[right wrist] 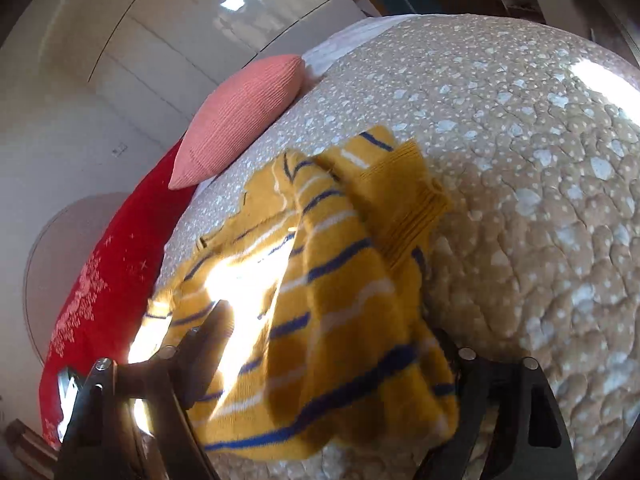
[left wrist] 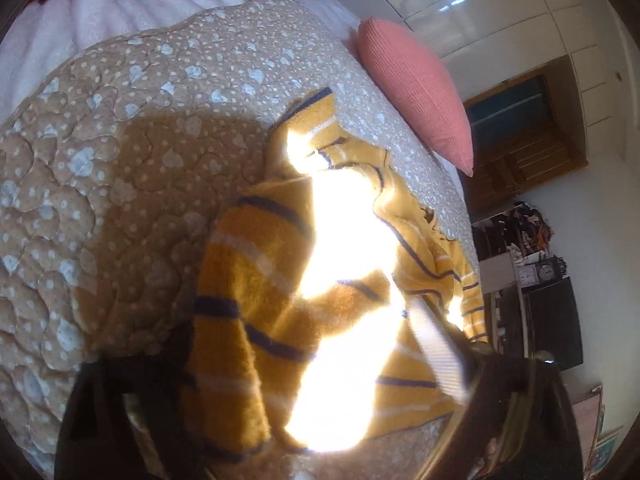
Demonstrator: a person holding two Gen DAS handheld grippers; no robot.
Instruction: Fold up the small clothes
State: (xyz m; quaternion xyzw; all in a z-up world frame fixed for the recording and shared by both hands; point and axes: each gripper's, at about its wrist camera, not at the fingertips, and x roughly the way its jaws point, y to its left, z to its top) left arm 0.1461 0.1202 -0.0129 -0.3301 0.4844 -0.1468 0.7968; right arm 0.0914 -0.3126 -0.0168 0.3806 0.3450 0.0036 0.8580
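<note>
Sweater [right wrist: 328,304] — striped, bunched on quilt [right wrist: 540,200] — lies between both hand-held grippers' spread fingers.

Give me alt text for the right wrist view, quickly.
A mustard-yellow sweater with navy and white stripes lies crumpled between the fingers of the right gripper, on a tan quilt with pale spots. A patch of sunlight glares across it; a pink cushion and a red blanket lie beyond.

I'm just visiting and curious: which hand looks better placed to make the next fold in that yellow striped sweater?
Probably the right gripper: the sweater lies between its spread fingers, with the ribbed hem close ahead. The left gripper also straddles cloth, but sun glare hides much there.
</note>
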